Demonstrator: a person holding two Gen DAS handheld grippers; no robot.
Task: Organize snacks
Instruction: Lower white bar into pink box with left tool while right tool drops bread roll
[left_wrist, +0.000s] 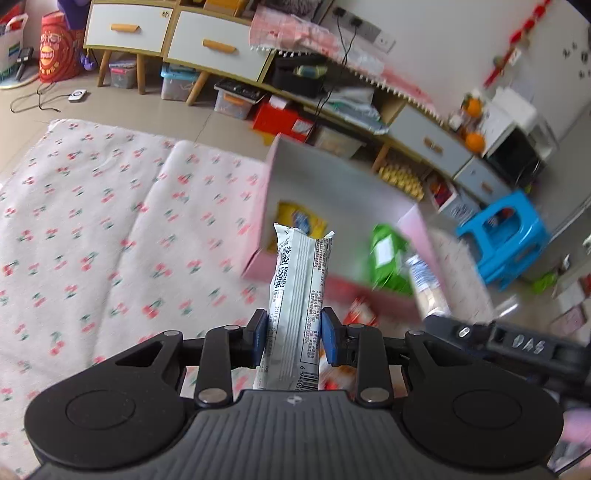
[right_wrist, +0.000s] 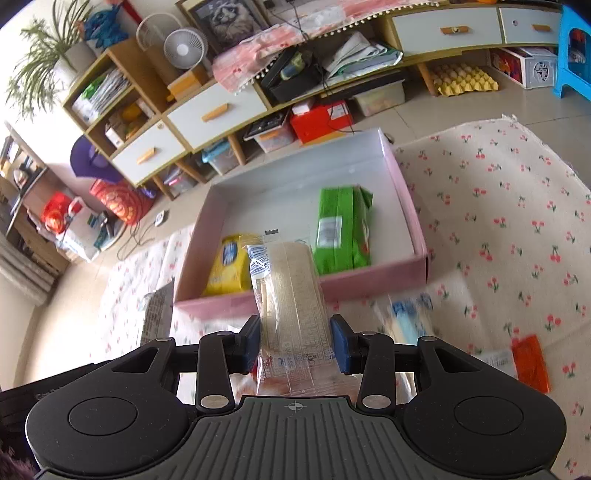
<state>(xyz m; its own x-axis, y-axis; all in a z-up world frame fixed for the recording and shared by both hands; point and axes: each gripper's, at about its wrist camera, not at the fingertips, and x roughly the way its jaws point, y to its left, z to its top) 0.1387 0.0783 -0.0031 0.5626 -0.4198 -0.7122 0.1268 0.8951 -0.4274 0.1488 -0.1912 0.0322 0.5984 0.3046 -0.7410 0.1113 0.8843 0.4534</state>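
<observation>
- On the cherry-print blanket that covers the floor stands the pink box, open at the top; it is the place where the snacks are collected.
- Inside the box two snacks lie already: a green pack on the right side and a yellow pack at the left near corner. Most of the box floor is bare, so I judge the task is not yet half done.
- Between the blue pads of the right gripper a clear cracker pack is pinched; it hangs just before the near wall of the box, not yet inside.
- Between the pads of the left gripper a white snack bar is pinched and stands upright, also outside the box, near its left corner.
- Some snacks remain on the blanket: an orange packet at the right, a blurred blue and white pack, and something red under the grippers that I cannot identify.
</observation>
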